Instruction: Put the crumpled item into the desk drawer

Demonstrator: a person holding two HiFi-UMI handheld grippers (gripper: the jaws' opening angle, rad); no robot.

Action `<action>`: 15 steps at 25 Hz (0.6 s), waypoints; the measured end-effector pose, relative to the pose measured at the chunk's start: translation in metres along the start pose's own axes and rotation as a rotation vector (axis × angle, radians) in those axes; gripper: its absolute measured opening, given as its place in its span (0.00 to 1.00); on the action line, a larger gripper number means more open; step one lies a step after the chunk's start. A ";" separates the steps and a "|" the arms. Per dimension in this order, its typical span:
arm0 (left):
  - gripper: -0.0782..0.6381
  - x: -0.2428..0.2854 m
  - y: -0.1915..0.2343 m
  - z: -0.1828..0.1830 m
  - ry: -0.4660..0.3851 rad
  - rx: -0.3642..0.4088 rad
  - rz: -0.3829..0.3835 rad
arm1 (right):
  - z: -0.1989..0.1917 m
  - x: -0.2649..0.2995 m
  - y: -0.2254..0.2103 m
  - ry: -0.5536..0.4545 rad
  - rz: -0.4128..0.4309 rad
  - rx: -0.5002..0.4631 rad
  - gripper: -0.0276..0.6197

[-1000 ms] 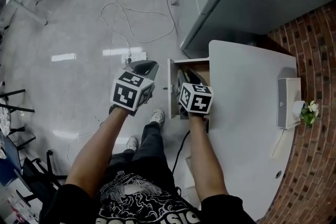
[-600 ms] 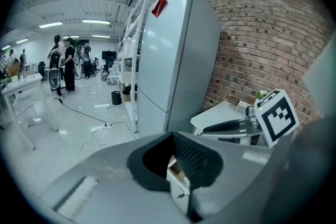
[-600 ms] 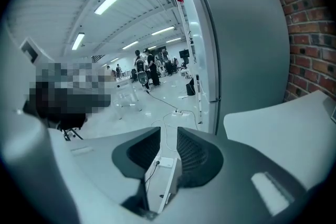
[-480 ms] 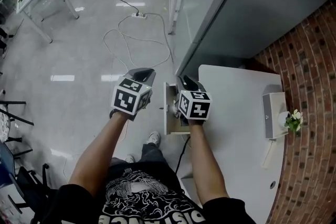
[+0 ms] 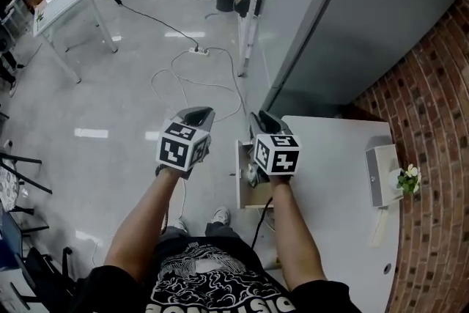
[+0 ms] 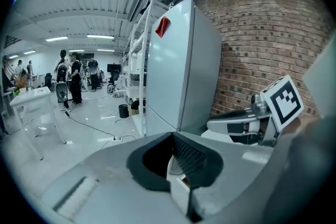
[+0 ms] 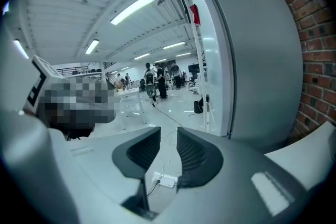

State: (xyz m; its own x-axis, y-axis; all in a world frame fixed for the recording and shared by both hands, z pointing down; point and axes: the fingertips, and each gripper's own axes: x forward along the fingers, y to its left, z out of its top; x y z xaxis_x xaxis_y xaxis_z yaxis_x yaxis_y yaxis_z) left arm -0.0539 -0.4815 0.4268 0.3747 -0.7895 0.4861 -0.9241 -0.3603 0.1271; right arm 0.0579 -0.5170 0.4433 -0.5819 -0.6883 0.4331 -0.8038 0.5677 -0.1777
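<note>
Well, left gripper [image 5: 196, 115] and right gripper [image 5: 262, 120] both hang spread and empty, the right's jaws just eased inward, with what looks like the crumpled item [image 5: 251, 174] under it in the open desk drawer [image 5: 239, 187], so only shutting seems left.

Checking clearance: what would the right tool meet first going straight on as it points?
Likely the glossy grey floor near the white power strip; depth is unclear. The right tool has just been closing its jaws slightly; they stand apart, nothing between them.
</note>
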 end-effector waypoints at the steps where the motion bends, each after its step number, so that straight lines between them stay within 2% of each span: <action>1: 0.11 -0.004 0.004 0.002 -0.005 0.001 0.001 | 0.005 0.000 0.003 -0.009 -0.001 -0.005 0.19; 15: 0.11 -0.050 0.048 0.048 -0.116 0.050 -0.016 | 0.077 -0.019 0.054 -0.150 -0.033 -0.049 0.18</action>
State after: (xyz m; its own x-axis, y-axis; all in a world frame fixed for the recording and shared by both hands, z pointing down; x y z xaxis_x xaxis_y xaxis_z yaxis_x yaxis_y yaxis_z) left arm -0.1134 -0.4832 0.3665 0.3979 -0.8347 0.3807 -0.9143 -0.3952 0.0892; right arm 0.0162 -0.5078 0.3574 -0.5697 -0.7649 0.3006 -0.8183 0.5620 -0.1209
